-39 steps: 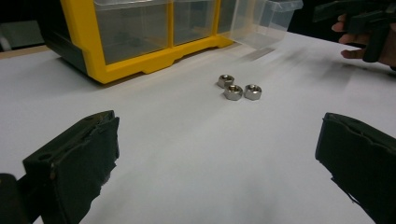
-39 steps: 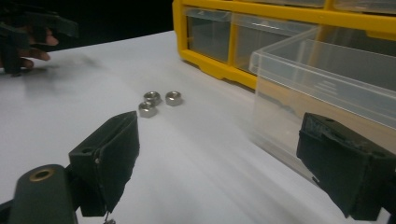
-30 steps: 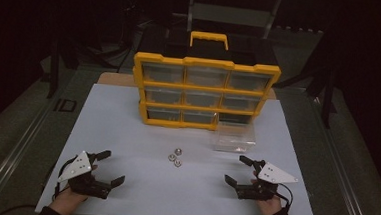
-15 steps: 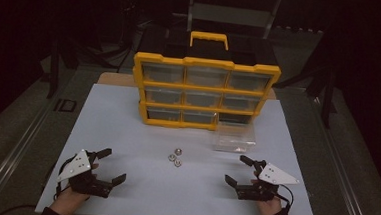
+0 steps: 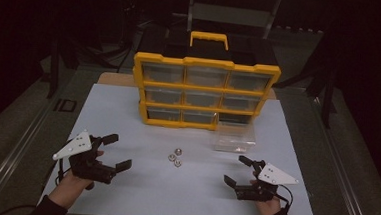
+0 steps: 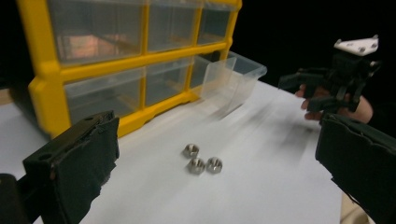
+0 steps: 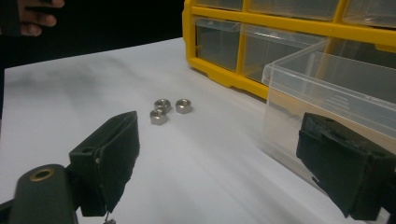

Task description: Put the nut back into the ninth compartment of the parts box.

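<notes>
High view: nuts [image 5: 176,156] between both tools.

The left gripper [image 5: 111,152] is held in the left hand [image 5: 71,188] near the desk's front left corner, its jaws spread wide. The right gripper [image 5: 236,170] is held in the right hand [image 5: 266,205] near the front right corner, jaws likewise parted and nothing between them.
</notes>
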`<move>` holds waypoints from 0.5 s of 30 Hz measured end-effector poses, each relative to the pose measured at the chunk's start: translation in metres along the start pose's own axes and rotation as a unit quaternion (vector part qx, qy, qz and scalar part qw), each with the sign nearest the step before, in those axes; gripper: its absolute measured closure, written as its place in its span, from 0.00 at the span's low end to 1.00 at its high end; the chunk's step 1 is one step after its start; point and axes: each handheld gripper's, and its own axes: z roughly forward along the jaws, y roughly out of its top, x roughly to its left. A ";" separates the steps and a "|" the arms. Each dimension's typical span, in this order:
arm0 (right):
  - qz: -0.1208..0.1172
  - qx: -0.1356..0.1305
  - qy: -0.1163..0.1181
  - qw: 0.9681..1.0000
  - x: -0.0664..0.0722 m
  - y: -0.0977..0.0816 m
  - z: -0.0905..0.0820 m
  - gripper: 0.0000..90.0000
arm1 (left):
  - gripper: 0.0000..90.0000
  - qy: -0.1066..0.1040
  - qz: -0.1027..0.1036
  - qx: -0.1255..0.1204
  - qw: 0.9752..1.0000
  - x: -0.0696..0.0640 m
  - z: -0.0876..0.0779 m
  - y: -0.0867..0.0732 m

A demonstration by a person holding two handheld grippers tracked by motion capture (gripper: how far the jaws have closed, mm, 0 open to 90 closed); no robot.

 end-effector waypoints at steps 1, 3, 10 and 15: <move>-0.001 0.000 0.000 1.000 0.000 0.000 0.000 0.15 | 0.00 0.004 0.013 -0.003 1.000 -0.001 0.003 0.003; -0.002 -0.001 0.001 1.000 0.000 0.000 0.000 0.15 | 0.00 0.004 0.029 0.000 1.000 -0.002 0.010 0.009; -0.001 0.001 0.004 1.000 0.001 0.000 0.001 0.15 | 0.00 -0.029 0.034 0.018 0.999 -0.004 0.040 0.024; 0.000 0.003 0.006 1.000 0.001 0.000 0.001 0.15 | 0.00 -0.043 0.042 0.026 0.998 -0.004 0.062 0.026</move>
